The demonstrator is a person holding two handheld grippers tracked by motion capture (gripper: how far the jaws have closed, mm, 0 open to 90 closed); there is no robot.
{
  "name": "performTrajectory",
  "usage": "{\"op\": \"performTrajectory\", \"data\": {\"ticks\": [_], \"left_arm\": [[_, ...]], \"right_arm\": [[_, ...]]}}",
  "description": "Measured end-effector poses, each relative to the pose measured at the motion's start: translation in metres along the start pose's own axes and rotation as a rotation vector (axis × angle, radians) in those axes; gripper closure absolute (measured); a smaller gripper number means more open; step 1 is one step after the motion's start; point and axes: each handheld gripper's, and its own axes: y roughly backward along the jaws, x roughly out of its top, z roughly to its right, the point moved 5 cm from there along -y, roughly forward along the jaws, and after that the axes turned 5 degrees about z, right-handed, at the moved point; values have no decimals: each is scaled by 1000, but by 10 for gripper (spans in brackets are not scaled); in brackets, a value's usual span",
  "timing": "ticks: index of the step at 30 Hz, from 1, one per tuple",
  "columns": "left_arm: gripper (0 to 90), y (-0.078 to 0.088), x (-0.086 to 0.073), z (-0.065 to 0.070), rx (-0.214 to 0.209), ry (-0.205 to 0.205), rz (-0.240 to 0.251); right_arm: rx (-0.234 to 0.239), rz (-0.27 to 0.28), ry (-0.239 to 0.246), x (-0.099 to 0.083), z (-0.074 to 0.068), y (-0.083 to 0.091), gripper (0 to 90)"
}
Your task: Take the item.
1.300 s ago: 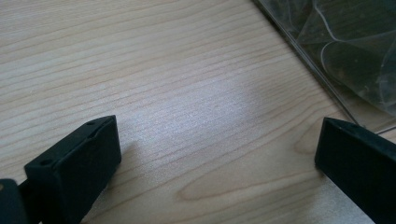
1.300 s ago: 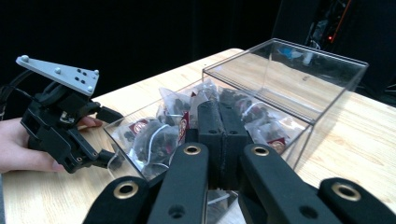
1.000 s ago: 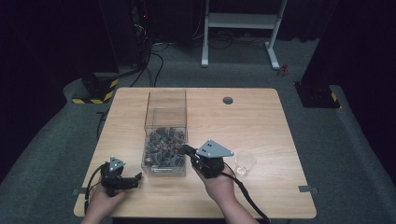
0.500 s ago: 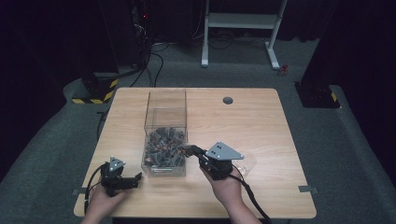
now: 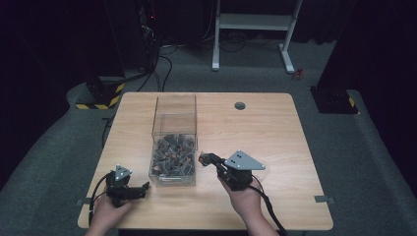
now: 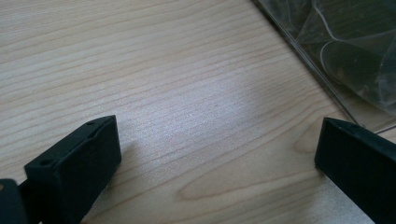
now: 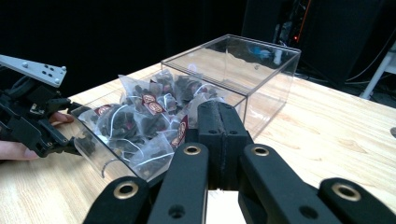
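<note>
A clear plastic box [image 5: 174, 101] stands mid-table, its near half piled with pyramid tea bags [image 5: 172, 155] bearing dark red tags. My right gripper [image 5: 202, 158] lies just right of the box's near corner with its jaws pressed together, pointing at the box wall [image 7: 261, 60]. In the right gripper view the shut tips [image 7: 223, 116] sit against the bags [image 7: 140, 116]. A red tag [image 7: 180, 134] shows beside them; I cannot tell whether it is pinched. My left gripper [image 5: 143, 190] rests open at the box's near left, over bare wood [image 6: 215, 154].
A clear plastic cup [image 5: 263, 169] sits on the table under the right gripper's grey plate. A dark round grommet [image 5: 239, 105] marks the far side of the table top [image 5: 295, 206]. White frame legs [image 5: 255, 22] and cables lie on the floor beyond.
My right gripper has slid to the right, a little away from the box's near corner, jaws still shut. The left gripper has stayed where it was.
</note>
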Motion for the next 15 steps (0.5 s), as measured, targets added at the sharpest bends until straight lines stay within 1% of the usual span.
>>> {"op": "performTrajectory", "data": {"ticks": [4,15], "left_arm": [[6,0,0,0,0,0,0],[6,0,0,0,-1,0,0]], "right_arm": [[-10,-2,-12,-2,5,3,900],[-39,-10,-20,-8,19,11,900]]}}
